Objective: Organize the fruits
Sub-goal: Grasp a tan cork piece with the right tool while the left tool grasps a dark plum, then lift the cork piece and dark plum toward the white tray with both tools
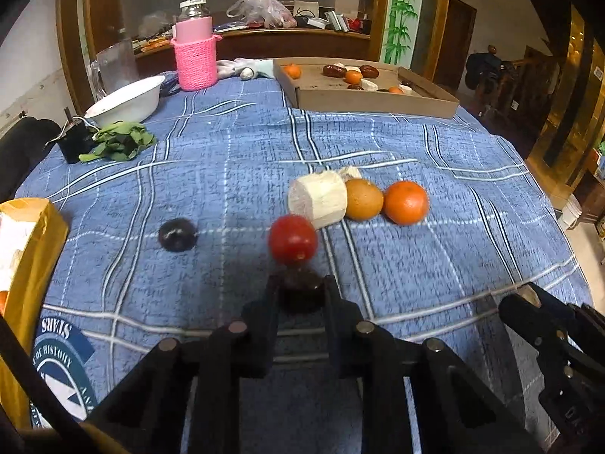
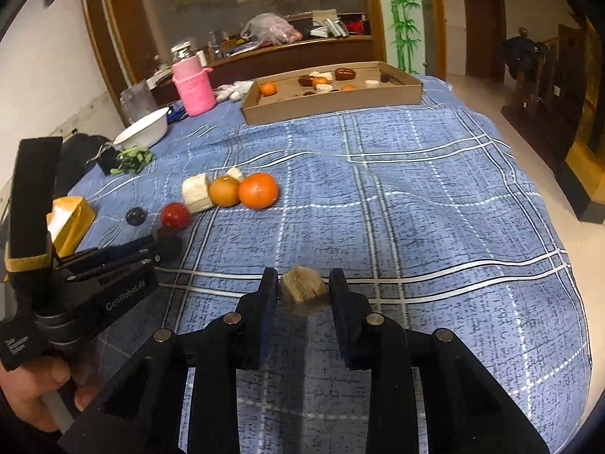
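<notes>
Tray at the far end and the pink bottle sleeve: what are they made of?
The tray looks like plain brown cardboard: matte, with thin folded walls and raw edges. The sleeve looks like knitted or crocheted yarn: a ribbed, looped texture with a scalloped rim. The bottle above it seems to be clear glass, though it could be plastic.

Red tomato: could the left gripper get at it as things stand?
Probably not yet. The left gripper already has its jaws around a dark fruit, so it is occupied. The red tomato lies just ahead on the cloth with nothing else between them.
</notes>
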`<state>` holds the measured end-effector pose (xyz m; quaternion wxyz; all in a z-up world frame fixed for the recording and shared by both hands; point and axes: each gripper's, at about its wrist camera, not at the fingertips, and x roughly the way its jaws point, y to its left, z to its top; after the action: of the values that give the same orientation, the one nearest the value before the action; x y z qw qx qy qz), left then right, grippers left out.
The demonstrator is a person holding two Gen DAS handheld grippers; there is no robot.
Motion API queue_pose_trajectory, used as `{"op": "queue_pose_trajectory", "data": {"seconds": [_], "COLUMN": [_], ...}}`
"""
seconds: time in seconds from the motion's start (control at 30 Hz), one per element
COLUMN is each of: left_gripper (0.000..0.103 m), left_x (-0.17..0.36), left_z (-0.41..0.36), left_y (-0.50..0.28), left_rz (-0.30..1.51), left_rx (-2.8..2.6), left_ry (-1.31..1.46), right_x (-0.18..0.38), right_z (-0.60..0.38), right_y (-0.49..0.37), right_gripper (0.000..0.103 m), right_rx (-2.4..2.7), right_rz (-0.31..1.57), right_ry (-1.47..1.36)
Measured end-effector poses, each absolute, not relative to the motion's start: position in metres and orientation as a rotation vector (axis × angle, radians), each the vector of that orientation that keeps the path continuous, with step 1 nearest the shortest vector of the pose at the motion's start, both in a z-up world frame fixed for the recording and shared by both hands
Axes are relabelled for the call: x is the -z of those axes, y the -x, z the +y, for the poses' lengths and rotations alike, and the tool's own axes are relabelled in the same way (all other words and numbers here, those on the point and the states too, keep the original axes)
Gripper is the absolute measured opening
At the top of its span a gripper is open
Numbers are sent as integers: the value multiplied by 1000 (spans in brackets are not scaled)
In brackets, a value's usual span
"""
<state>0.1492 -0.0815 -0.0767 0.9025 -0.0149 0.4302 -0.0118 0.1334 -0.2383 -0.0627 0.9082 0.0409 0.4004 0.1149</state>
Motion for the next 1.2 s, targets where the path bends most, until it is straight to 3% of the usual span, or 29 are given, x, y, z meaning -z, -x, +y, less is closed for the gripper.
{"op": "queue_pose_trajectory", "data": {"seconds": [0.53, 1.2], "left_gripper": [24, 23], "left_x": [54, 35], "left_z": [-33, -8], "left_y": [-66, -22], "left_rz": [810, 744], "left_rx": [84, 14], "left_ry": [70, 62], "right_x": [60, 41], "right_z": [-195, -157], "right_y": [-86, -51], "right_gripper": [27, 27], "right_rx": [-274, -294], "right_rz": [803, 765], "right_ry": [-103, -57]}}
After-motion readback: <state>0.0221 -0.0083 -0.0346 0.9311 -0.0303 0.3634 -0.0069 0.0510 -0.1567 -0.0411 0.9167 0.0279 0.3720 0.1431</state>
